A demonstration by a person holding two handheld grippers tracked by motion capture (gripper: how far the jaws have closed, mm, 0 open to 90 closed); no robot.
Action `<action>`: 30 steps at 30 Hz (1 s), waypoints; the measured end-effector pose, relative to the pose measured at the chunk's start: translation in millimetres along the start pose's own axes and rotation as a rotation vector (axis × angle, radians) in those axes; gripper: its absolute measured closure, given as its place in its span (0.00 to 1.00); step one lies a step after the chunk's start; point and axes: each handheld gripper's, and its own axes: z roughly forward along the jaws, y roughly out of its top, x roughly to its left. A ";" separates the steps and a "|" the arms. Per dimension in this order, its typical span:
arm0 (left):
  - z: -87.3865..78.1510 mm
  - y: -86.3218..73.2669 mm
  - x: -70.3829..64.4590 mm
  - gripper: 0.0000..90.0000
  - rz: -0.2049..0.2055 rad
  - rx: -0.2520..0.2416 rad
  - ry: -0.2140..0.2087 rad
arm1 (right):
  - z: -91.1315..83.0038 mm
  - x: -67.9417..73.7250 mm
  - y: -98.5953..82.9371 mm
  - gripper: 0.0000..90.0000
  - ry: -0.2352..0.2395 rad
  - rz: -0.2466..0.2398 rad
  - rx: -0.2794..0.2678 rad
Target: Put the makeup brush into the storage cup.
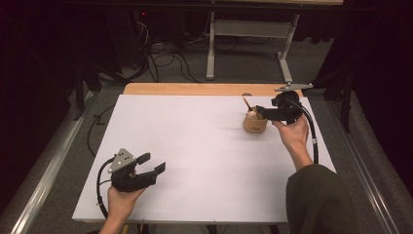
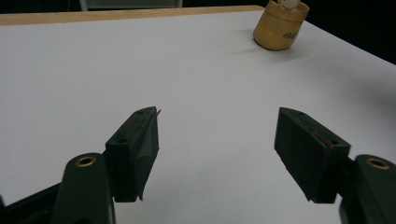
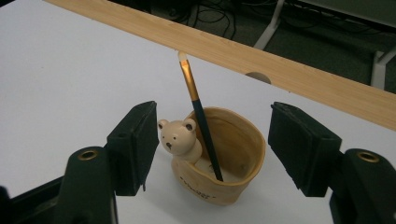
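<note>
We find the tan cup (image 3: 219, 158) with its bear figure (image 3: 180, 137) at the far right of the white table (image 1: 195, 161), near the wooden edge strip (image 3: 299, 77). A pencil (image 3: 198, 112) stands in it, leaning on the rim, eraser end up. The right gripper (image 3: 212, 144) hovers over the cup, jaws spread wide to either side, grasping nothing; we judge it placed to reach the pencil. The left gripper (image 1: 148, 165) rests low at the near left, jaws also released and empty, well apart from the cup, likely kept clear.
</note>
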 end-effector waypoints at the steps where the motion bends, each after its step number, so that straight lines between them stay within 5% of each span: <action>1: 0.2 0.0 -0.2 0.35 -0.001 -0.002 -0.001 | -1.5 0.5 -0.4 0.39 0.004 -0.001 -0.002; 30: 0.8 -0.1 0.2 0.35 -0.006 -0.001 -0.003 | -32.8 10.7 -10.6 0.40 0.035 -0.037 -0.041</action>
